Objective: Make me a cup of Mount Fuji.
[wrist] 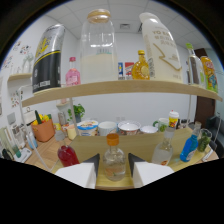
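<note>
Nearest us, our tongs (114, 167) stand open, their two pale fingers (80, 172) spread to either side of a small clear glass bottle with an orange cap (114, 159). The bottle rests on the wooden worktop (145, 142) between them, with a gap at each side, so nothing is gripped yet. We judge this to be the first ingredient pick for the drink: the approach is done and the grasp is still to come. The next move calls for easing forward until the fingers flank the bottle's body, then closing squarely so it does not tip.

Just beside it stand a red-filled round flask (66, 155), a clear bottle with a white cap (163, 149) and a blue bottle (189, 148). Beyond them runs a row of white bowls and tubs (107, 128), with an orange pot (43, 130) off to one side. Farthest, a wooden shelf (120, 89) carries a tall black can (48, 57), a large glass jar of white liquid (98, 50) and a white carton-like bottle (161, 47).
</note>
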